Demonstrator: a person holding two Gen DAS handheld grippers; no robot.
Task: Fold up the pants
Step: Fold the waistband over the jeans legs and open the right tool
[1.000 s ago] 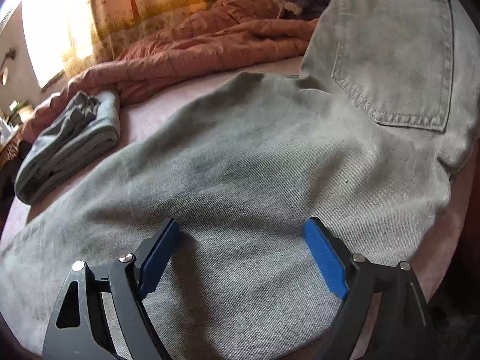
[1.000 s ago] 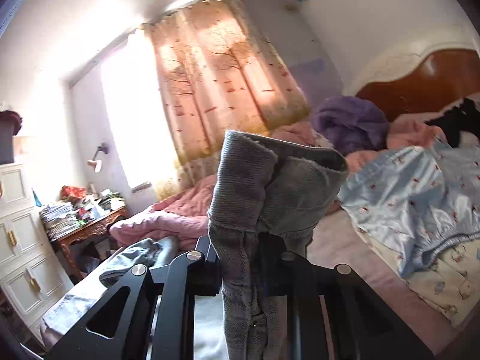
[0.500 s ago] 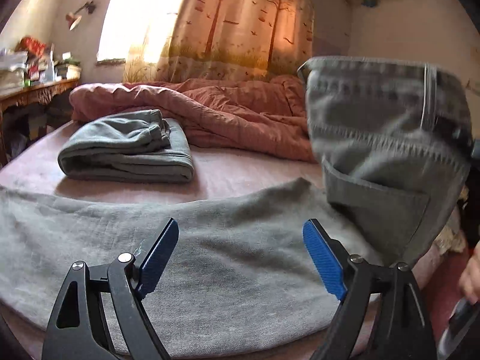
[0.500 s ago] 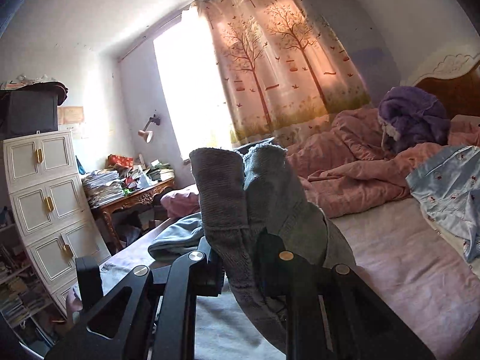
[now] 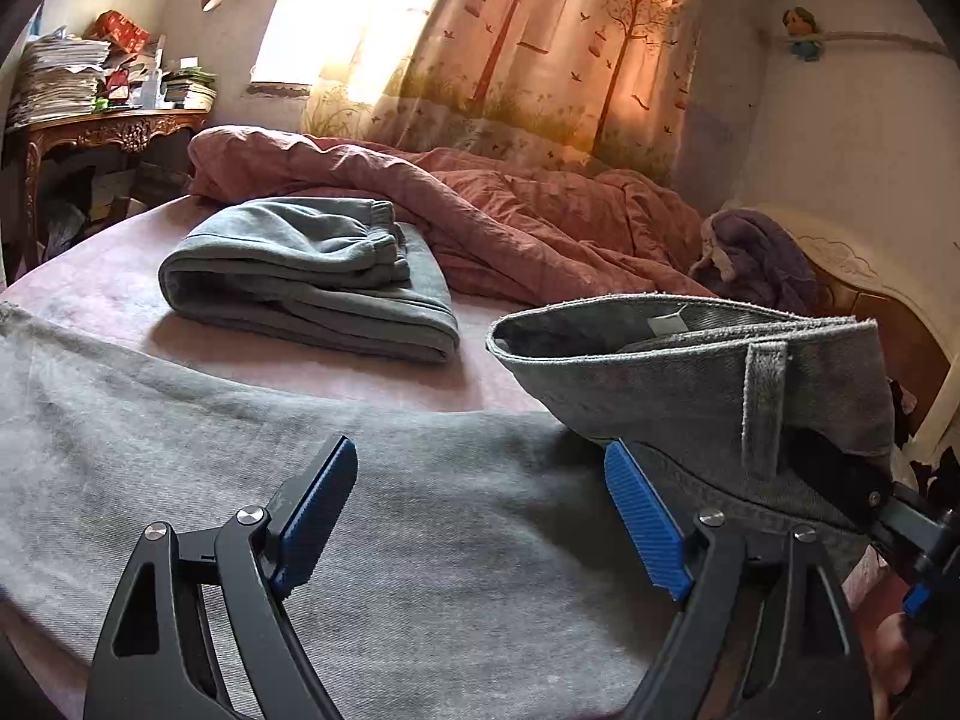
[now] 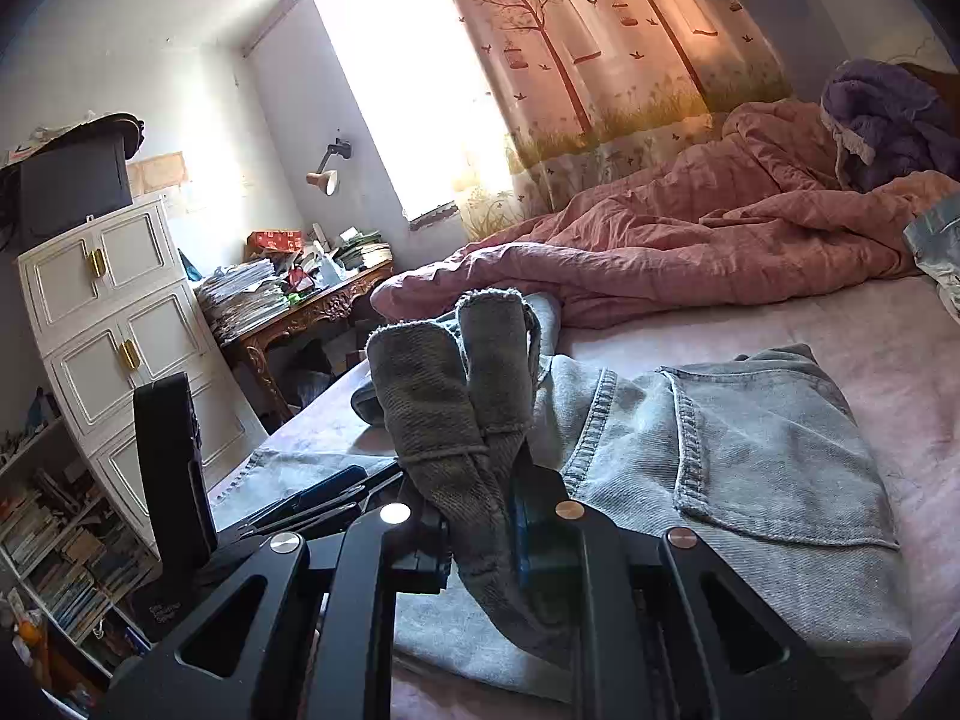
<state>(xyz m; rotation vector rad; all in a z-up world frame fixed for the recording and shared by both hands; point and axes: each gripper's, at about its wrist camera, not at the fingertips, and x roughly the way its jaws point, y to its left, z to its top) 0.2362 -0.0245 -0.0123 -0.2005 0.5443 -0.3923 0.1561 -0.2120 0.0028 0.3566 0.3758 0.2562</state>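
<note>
Pink bed sheet (image 5: 312,372) carries my grey jeans (image 5: 372,516) lengthwise, legs running away to my left, while my right gripper (image 6: 480,516), clenched on the lifted waistband (image 6: 456,372), sits nearer the fold than my left gripper (image 5: 480,516), spread empty above the legs.

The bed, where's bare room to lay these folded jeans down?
Bare pink sheet lies between the jeans and the pink quilt, and a strip between jeans and folded grey pants. The quilt and purple garment crowd the far side.
</note>
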